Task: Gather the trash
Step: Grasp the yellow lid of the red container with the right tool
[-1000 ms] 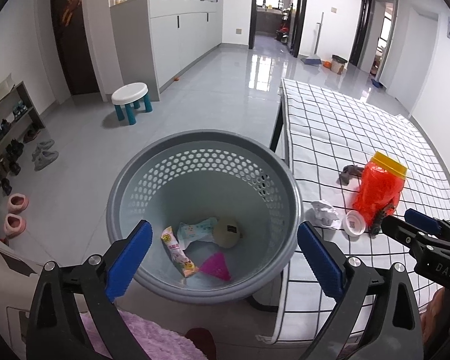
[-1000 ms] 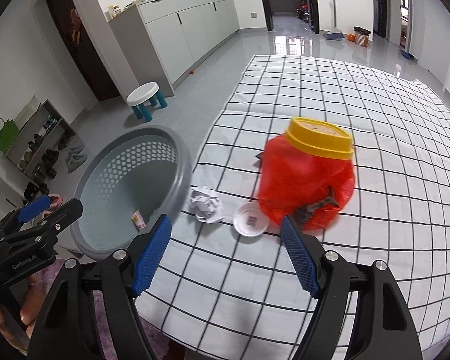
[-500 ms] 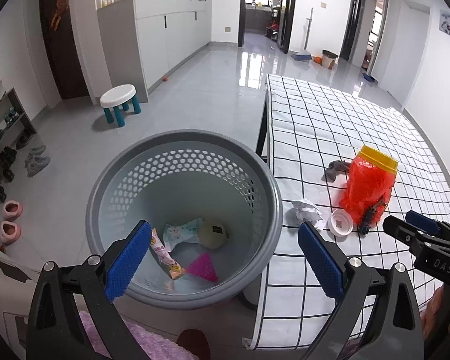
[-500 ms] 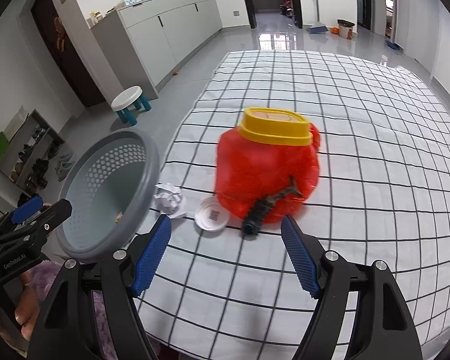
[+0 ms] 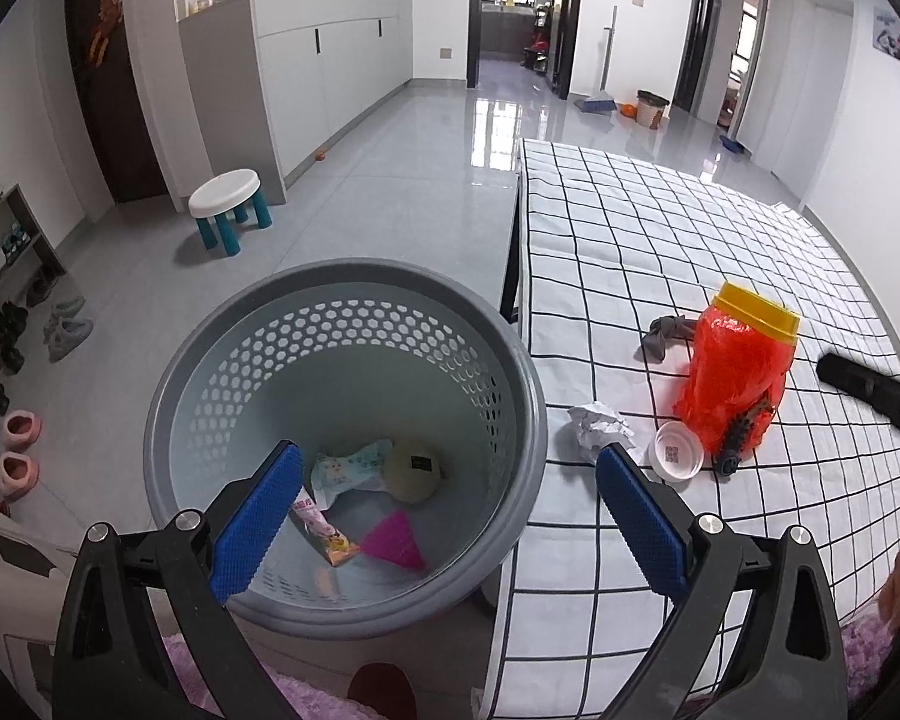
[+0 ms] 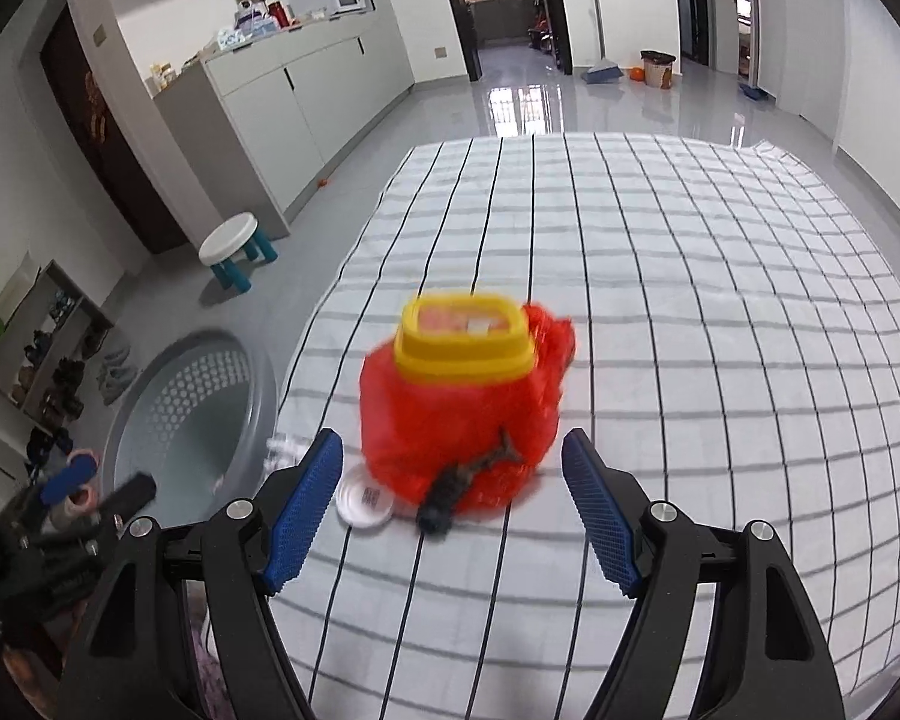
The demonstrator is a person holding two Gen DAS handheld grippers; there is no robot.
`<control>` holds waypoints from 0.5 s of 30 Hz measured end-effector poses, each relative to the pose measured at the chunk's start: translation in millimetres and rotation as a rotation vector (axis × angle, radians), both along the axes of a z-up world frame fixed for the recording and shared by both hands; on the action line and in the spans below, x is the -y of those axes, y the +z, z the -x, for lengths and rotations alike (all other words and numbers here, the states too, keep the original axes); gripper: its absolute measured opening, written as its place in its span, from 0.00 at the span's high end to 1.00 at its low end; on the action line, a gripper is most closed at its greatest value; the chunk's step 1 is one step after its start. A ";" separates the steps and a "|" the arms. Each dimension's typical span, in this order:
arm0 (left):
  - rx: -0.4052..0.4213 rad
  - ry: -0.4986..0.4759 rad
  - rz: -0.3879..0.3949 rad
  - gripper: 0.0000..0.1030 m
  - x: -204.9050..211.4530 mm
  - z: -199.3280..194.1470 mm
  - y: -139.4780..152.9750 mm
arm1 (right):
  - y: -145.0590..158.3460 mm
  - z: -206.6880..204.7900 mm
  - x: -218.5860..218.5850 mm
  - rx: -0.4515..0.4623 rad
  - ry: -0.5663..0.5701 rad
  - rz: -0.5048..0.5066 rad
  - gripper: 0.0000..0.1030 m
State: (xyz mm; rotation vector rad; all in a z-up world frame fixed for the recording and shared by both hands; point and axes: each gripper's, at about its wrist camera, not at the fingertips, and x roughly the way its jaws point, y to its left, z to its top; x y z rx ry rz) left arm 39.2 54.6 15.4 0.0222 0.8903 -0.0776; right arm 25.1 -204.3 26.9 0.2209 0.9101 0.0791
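Observation:
A grey perforated trash basket [image 5: 528,396] stands on the floor by the table's left edge and holds several wrappers and a round lid. My left gripper [image 5: 447,519] is open and empty above it. On the checked tablecloth [image 6: 690,300] sit a red jar with a yellow lid [image 6: 462,408], a dark banana stem [image 6: 450,489], a white cap [image 6: 363,501] and a crumpled paper ball [image 5: 600,423]. My right gripper [image 6: 453,510] is open and empty, just in front of the jar. A grey scrap [image 5: 663,333] lies behind the jar.
A white stool with teal legs [image 5: 228,207] stands on the grey floor. A shoe rack [image 5: 6,276] lines the left wall. Cabinets [image 5: 318,72] run along the back left. The basket also shows in the right wrist view [image 6: 264,384].
My right gripper has swung right and closer, so the red jar now sits centred between its fingers. My left gripper has drifted slightly back from the basket. Both stay open.

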 end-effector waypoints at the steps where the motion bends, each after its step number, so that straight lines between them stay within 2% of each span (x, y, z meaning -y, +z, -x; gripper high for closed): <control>1: -0.001 -0.001 0.000 0.07 0.0 -0.3 -0.3 | 2.0 -5.4 3.0 0.002 -0.005 -0.002 0.30; 11: -0.012 -0.008 -0.009 0.07 5.0 -2.6 -6.3 | -4.4 -63.7 7.5 -0.050 0.006 -0.032 0.30; 15: -0.021 -0.002 -0.014 0.07 4.7 -5.0 -9.5 | -9.9 -76.5 1.3 -0.066 0.024 -0.008 0.30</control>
